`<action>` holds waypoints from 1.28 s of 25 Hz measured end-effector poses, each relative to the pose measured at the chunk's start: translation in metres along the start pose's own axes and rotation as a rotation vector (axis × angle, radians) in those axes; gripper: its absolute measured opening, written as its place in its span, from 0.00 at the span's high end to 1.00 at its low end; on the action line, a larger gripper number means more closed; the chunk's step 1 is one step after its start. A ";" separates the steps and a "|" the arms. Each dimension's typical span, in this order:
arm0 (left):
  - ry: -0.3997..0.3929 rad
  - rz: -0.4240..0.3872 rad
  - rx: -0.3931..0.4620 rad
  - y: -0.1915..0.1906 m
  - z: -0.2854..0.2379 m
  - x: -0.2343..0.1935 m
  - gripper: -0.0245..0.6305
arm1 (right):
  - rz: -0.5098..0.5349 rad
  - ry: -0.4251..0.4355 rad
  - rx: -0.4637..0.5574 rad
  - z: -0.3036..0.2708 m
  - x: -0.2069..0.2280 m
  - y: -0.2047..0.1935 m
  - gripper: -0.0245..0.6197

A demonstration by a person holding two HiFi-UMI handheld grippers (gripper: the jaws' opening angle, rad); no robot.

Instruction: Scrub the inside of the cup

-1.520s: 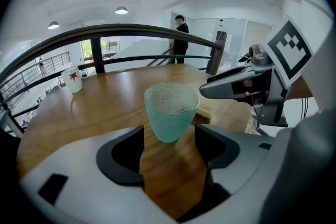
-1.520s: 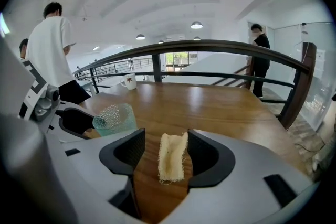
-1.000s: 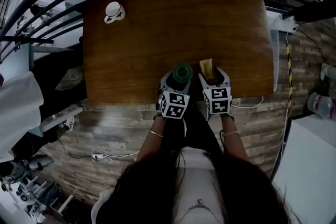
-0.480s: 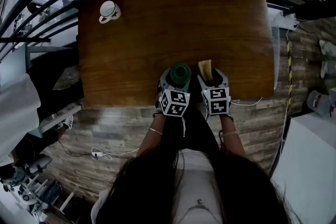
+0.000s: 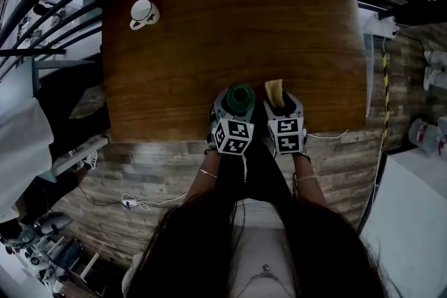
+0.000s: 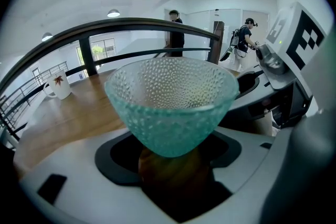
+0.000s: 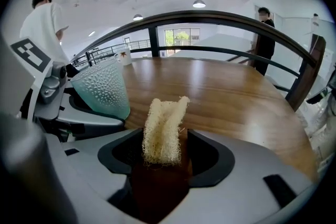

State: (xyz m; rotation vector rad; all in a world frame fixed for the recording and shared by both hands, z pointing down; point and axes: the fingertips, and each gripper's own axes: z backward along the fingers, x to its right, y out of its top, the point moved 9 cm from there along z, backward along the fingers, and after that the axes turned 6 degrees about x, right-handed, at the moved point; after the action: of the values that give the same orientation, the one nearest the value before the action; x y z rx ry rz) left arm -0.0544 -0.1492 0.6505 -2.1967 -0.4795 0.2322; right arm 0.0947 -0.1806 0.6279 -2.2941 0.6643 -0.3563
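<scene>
One cup [image 5: 242, 97], one sponge [image 5: 274, 91], one white mug [image 5: 143, 12].

White mug [image 5: 144, 12] at far left corner of wooden table [image 5: 279, 31]. Dark curved railing [image 6: 131, 22] beyond the table. White cable [image 5: 133, 204] on plank floor [image 5: 154, 164]. Dark-clad person [image 6: 176, 34] standing behind railing.

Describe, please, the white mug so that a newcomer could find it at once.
Start at the brown wooden table and go to its far left corner. The mug stands there alone; it is white, opaque and handled, unlike the teal dimpled glass cup at the near edge.
</scene>
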 end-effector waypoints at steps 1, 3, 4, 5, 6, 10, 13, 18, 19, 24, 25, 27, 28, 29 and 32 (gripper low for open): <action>-0.001 -0.007 0.004 0.000 0.000 0.000 0.47 | 0.007 -0.006 -0.002 0.000 -0.001 0.000 0.53; -0.002 -0.023 0.016 -0.001 -0.001 0.000 0.47 | 0.013 -0.008 -0.003 -0.001 -0.001 0.001 0.53; -0.002 -0.031 0.024 -0.001 -0.001 0.000 0.47 | 0.016 -0.006 -0.002 -0.001 -0.002 0.001 0.54; -0.001 -0.040 0.033 -0.002 -0.001 0.001 0.47 | 0.021 -0.002 -0.001 -0.001 -0.003 0.000 0.55; -0.001 -0.049 0.041 -0.003 0.000 0.002 0.47 | 0.031 0.003 0.002 -0.001 -0.005 0.000 0.58; -0.003 -0.065 0.056 -0.004 0.001 0.001 0.47 | 0.094 -0.023 0.009 0.001 -0.013 0.000 0.75; 0.004 -0.063 0.051 -0.001 0.002 -0.002 0.47 | 0.041 -0.029 0.024 0.002 -0.012 -0.001 0.78; 0.017 -0.052 0.040 0.001 0.005 -0.012 0.47 | -0.023 -0.056 0.055 0.008 -0.004 0.002 0.80; 0.018 -0.049 0.037 0.002 0.006 -0.014 0.47 | -0.027 -0.065 0.060 0.009 -0.002 0.001 0.80; 0.020 -0.043 0.037 0.009 0.010 -0.015 0.47 | -0.033 -0.087 0.068 0.017 -0.001 0.007 0.80; 0.022 -0.040 0.038 0.011 0.011 -0.015 0.47 | -0.031 -0.086 0.070 0.020 -0.003 0.009 0.80; 0.022 -0.036 0.036 0.011 0.013 -0.015 0.47 | -0.025 -0.082 0.076 0.023 -0.008 0.014 0.80; 0.020 -0.035 0.033 0.011 0.015 -0.015 0.47 | -0.018 -0.083 0.077 0.024 -0.009 0.014 0.80; 0.018 -0.034 0.029 0.011 0.017 -0.015 0.47 | -0.009 -0.086 0.078 0.026 -0.009 0.013 0.80; 0.019 -0.028 0.031 0.015 0.023 -0.012 0.47 | 0.005 -0.086 0.086 0.030 -0.010 0.015 0.80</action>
State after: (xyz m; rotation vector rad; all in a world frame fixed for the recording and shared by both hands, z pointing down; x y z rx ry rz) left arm -0.0690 -0.1460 0.6248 -2.1587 -0.4928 0.2020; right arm 0.0942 -0.1674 0.5956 -2.2119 0.6004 -0.2772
